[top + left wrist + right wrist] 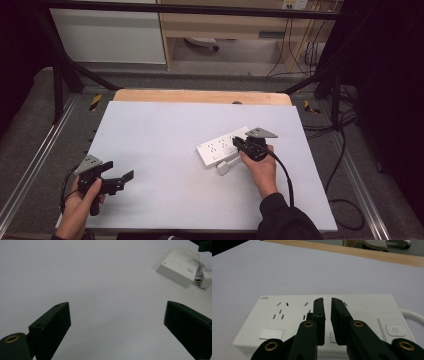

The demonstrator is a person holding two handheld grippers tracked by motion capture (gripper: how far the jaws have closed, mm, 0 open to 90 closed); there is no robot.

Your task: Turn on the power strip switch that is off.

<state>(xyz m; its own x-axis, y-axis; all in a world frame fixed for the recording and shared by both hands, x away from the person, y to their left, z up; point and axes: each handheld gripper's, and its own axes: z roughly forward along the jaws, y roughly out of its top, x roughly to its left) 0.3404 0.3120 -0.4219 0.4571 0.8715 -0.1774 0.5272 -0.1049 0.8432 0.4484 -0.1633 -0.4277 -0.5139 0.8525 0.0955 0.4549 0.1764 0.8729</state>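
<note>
A white power strip [219, 148] [178, 267] [287, 315] lies right of the middle of the white table top [165, 150]. A white plug [223, 167] [206, 279] rests on the table at its near side. My right gripper [239, 144] [327, 300] hovers just over the strip's top face, near the sockets. Its jaws are drawn almost together, with only a thin slit and nothing between them. A round power button [395, 330] sits to their right. My left gripper [123, 178] [117, 315] is held at the table's near left, jaws wide apart over bare surface.
A wooden edge [200, 96] borders the table's far side. Black frame bars [65, 75] stand at the back corners. Cables [345, 165] trail on the floor to the right. The strip's white cord [412, 314] leaves its right end.
</note>
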